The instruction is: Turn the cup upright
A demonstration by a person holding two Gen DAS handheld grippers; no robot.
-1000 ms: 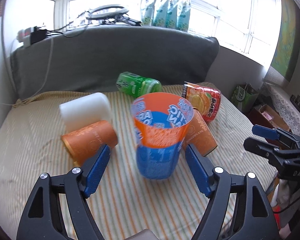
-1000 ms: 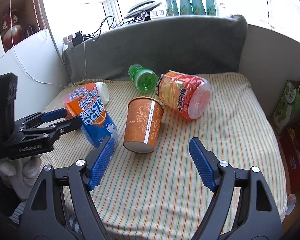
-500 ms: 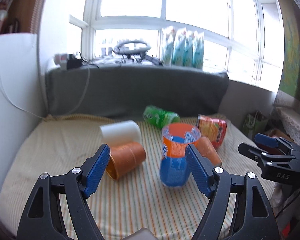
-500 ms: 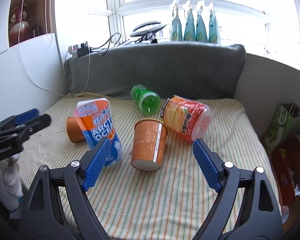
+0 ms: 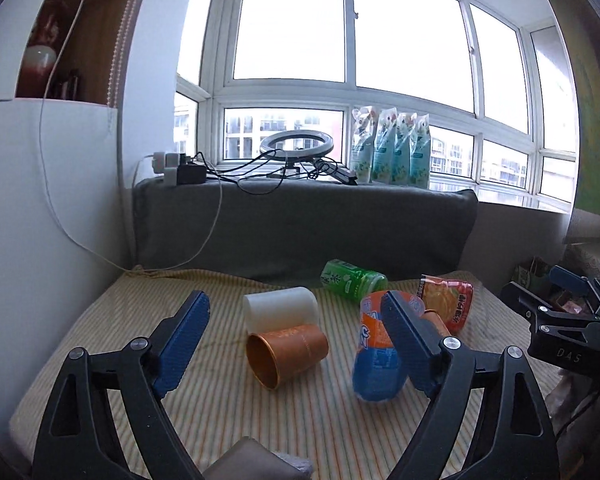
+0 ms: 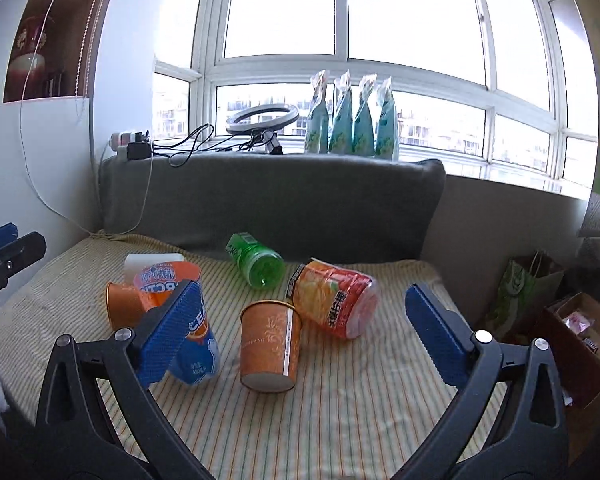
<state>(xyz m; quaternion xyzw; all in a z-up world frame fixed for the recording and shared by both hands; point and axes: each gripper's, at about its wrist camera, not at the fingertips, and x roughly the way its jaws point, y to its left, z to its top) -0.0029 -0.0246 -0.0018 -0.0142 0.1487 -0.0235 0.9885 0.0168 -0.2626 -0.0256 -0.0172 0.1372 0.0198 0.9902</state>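
A striped cloth [image 6: 340,412] covers the surface below a bay window. The orange-and-blue Arctic Ocean cup [image 6: 188,332] stands upright on it, mouth up, beside a toppled copper paper cup [image 5: 286,350]. The left gripper [image 5: 296,344] and right gripper [image 6: 300,332] both hang spread wide and empty, the cup partly hidden behind one blue finger [image 6: 172,332].

Cup [image 6: 180,320] upright on bed [image 6: 360,412], paper cup [image 6: 270,350] right, bottle [image 6: 258,260] behind, seemingly apart
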